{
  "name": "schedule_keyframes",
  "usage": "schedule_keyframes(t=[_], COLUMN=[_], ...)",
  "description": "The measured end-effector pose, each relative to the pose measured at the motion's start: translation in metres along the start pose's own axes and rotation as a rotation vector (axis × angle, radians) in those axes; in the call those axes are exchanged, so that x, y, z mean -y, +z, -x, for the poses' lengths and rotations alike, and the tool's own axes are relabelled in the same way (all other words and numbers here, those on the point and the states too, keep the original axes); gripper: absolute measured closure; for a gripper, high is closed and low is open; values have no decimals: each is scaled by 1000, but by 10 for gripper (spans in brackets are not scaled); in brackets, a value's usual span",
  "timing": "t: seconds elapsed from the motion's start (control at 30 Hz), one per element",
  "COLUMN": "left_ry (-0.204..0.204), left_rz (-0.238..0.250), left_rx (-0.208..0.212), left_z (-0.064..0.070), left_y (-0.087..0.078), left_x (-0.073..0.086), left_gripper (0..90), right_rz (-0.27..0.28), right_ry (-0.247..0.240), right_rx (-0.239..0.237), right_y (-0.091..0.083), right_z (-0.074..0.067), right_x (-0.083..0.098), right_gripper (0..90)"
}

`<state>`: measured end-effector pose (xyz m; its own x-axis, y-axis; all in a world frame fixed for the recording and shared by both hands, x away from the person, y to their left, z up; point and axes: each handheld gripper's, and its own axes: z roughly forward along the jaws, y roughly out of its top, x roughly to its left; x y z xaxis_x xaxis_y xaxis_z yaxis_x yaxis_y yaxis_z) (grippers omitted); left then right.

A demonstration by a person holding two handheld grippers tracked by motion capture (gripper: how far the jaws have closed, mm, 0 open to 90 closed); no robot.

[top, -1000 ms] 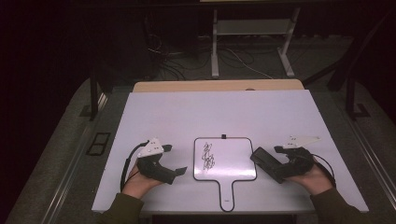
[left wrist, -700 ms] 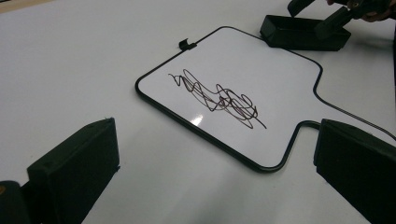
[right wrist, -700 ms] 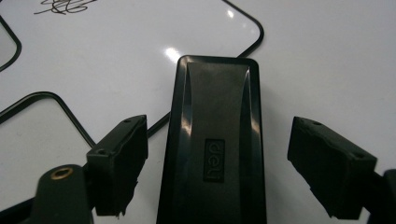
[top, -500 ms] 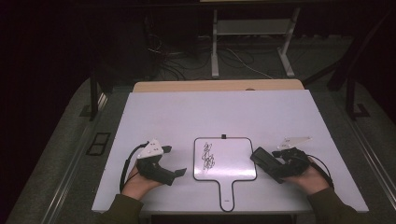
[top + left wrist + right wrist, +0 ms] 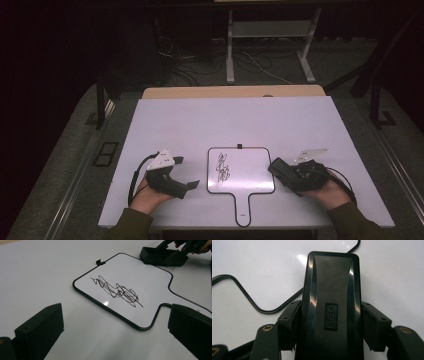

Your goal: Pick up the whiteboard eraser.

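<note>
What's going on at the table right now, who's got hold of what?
A person works two grippers over a small white handled whiteboard with a black rim bearing a black scribble. The right gripper has just been closing its jaws and now clamps a black plastic whiteboard eraser at the board's right edge. The left gripper rests open beside the board's left edge, holding nothing. The scribble is not yet wiped.

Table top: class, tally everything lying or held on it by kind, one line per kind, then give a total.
Whiteboard, scribbled on: 1
Black eraser, clamped in the right gripper: 1
Grippers, counting the left gripper with its jaws apart: 2
Total: 4
</note>
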<state>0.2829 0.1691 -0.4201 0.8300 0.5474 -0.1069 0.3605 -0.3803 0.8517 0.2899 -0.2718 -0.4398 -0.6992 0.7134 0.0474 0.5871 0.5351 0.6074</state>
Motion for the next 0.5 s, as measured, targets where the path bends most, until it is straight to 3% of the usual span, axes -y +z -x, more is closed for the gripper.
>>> schedule_keyframes(t=[0.5], left_ry=[1], left_rz=[-6], left_rx=[5], left_z=[2], left_y=[1], left_x=[1], left_gripper=[0], right_rz=[-11], right_ry=[11], right_rx=[2], right_y=[-2], right_z=[0], right_x=[-2], right_gripper=[384])
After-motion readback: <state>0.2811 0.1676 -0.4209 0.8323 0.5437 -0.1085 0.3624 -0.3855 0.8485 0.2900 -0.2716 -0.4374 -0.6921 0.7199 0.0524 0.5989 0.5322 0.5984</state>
